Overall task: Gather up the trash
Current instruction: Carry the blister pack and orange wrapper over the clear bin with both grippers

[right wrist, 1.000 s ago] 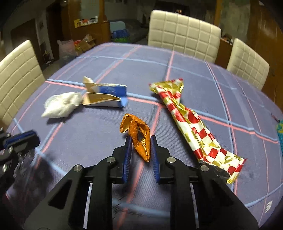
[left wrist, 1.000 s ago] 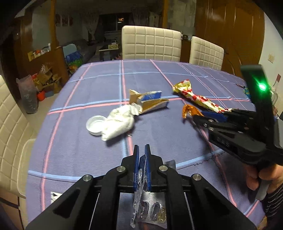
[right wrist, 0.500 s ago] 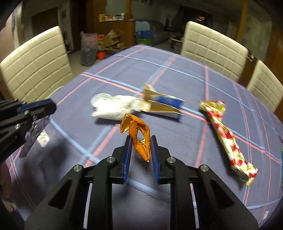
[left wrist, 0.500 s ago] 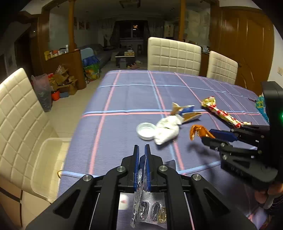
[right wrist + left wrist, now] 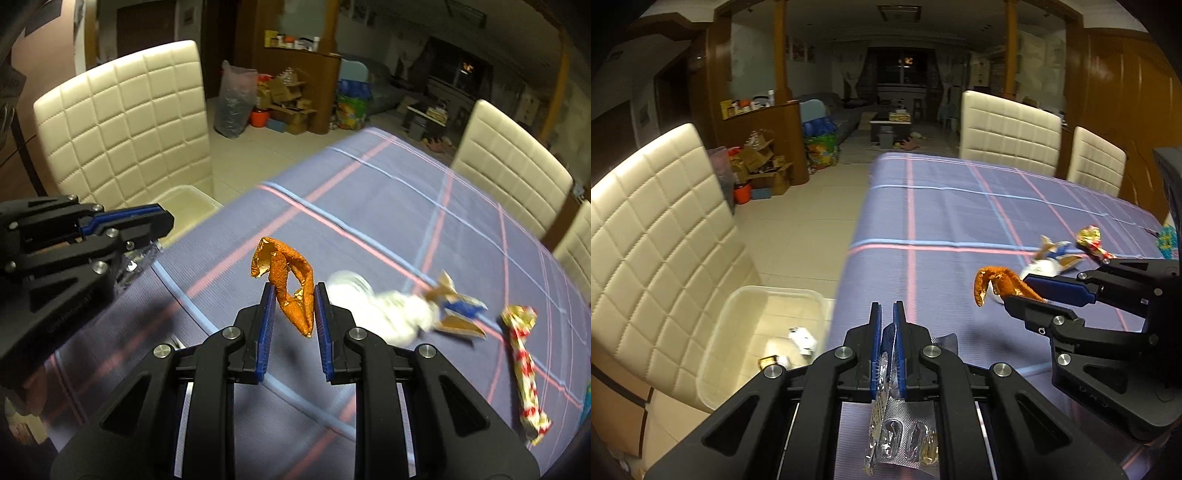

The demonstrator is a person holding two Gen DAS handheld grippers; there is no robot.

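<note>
My left gripper [image 5: 886, 314] is shut on a silver pill blister pack [image 5: 905, 435] and holds it above the table's left edge. It also shows in the right wrist view [image 5: 162, 221]. My right gripper [image 5: 294, 291] is shut on an orange peel [image 5: 288, 284], lifted above the table. In the left wrist view the right gripper [image 5: 1019, 291] holds the orange peel [image 5: 993, 280] to the right of my left gripper. A clear plastic bin [image 5: 713, 354] with a few scraps inside sits on the chair seat, below and left of the table edge.
On the plaid tablecloth [image 5: 406, 206] lie a white crumpled tissue [image 5: 399, 314], a torn gold-and-blue carton [image 5: 458, 310] and a red-and-gold wrapper [image 5: 524, 365]. Cream chairs [image 5: 125, 122] stand around the table. Boxes and bags sit on the floor [image 5: 761, 170] beyond.
Both grippers have swung left toward the table's left edge, still holding their items. The bin on the chair has come into view; the table trash now sits to the right.
</note>
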